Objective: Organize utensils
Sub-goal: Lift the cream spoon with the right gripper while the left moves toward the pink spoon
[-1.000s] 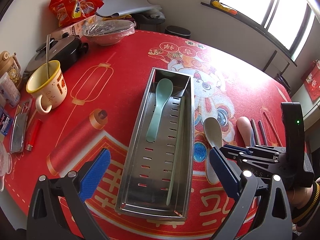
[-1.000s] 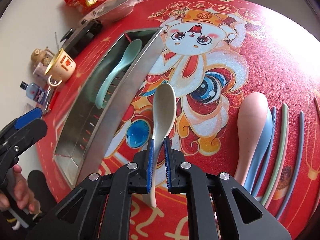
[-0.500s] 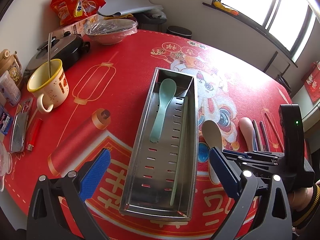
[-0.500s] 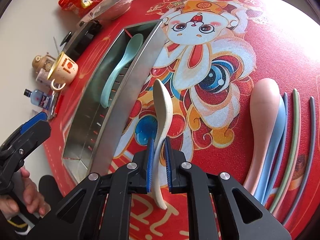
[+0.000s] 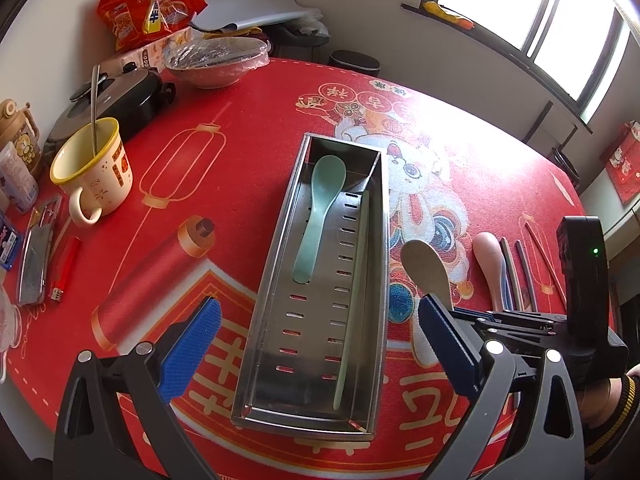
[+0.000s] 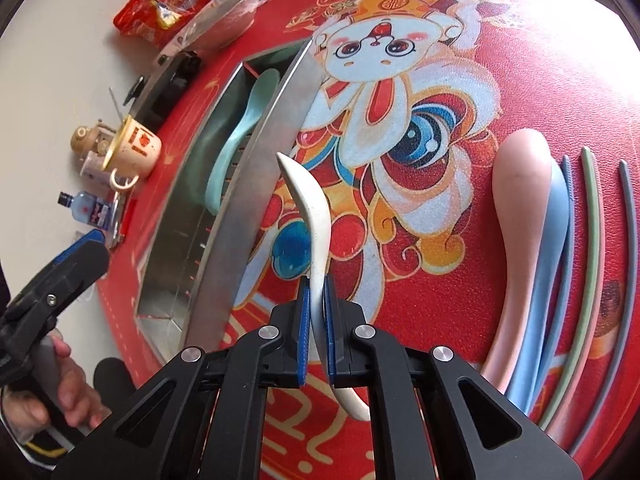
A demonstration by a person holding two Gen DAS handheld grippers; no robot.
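Each hand-held gripper (image 6: 316, 312) has black angular arms, silver screws and blue ribbed pads (image 5: 190, 342).

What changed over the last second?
The right claw, shut on the cream spoon, has lifted it off the table and rolled it onto its edge, bowl now raised beside the tray. Unchanged: left claw open over the tray, green spoon inside, pink spoon and the others on the table.
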